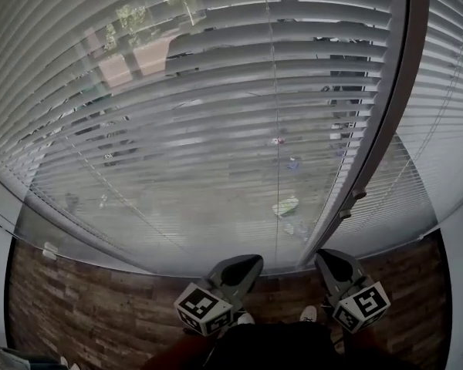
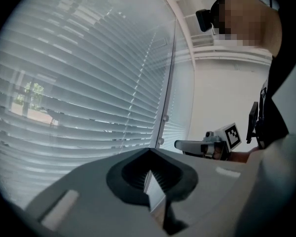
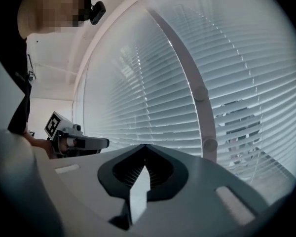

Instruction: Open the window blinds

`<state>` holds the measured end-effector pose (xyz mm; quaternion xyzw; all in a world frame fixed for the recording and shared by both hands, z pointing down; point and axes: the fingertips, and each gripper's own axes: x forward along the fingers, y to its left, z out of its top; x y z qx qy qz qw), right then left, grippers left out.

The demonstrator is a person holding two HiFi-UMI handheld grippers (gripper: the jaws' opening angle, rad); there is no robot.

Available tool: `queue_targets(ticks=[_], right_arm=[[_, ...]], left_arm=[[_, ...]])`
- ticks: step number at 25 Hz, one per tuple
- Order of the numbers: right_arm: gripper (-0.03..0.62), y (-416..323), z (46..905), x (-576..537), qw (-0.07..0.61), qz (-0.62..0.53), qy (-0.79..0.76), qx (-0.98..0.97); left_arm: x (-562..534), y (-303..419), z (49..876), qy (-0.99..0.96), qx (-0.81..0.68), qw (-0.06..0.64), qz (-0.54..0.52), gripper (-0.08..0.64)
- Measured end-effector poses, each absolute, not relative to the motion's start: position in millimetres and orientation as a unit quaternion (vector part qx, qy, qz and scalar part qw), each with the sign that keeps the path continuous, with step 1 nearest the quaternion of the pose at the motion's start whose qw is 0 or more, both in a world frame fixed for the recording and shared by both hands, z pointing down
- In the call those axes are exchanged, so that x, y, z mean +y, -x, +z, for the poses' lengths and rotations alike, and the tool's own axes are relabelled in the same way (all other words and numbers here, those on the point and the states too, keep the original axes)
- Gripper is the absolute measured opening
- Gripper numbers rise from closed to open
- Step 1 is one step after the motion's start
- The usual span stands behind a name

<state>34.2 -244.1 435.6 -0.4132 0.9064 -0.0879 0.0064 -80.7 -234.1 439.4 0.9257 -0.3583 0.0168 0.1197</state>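
Observation:
White slatted blinds (image 1: 216, 114) hang over the wide window, and the street shows faintly between the slats. A grey frame post (image 1: 387, 122) with two small knobs (image 1: 358, 194) parts them from a second set of blinds (image 1: 447, 91) on the right. My left gripper (image 1: 252, 262) is low in the head view, just short of the slats, shut and holding nothing. My right gripper (image 1: 324, 256) sits beside the post's foot, shut and holding nothing too. In the left gripper view the blinds (image 2: 79, 83) fill the left and the right gripper (image 2: 180, 144) shows. The right gripper view shows the post (image 3: 195, 83) and the left gripper (image 3: 104, 142).
A thin lift cord (image 1: 275, 129) runs straight down the main blinds. A wood-plank floor (image 1: 85, 307) lies below the window sill, and the person's shoes (image 1: 309, 313) stand between the grippers. A white wall (image 2: 217, 98) rises beyond the right gripper.

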Motion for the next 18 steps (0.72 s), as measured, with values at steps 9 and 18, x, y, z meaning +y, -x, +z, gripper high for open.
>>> queue_targets(ticks=[9, 18], right_arm=[[0.028, -86, 361, -290, -0.041, 0.05, 0.534, 0.843], [0.132, -127, 338, -326, -0.096, 0.111, 0.593, 0.792]], left_arm=[[-243, 108, 421, -0.924, -0.361, 0.128, -0.001, 0.0], [-240, 113, 429, -0.924, -0.359, 0.133, -0.002, 0.0]])
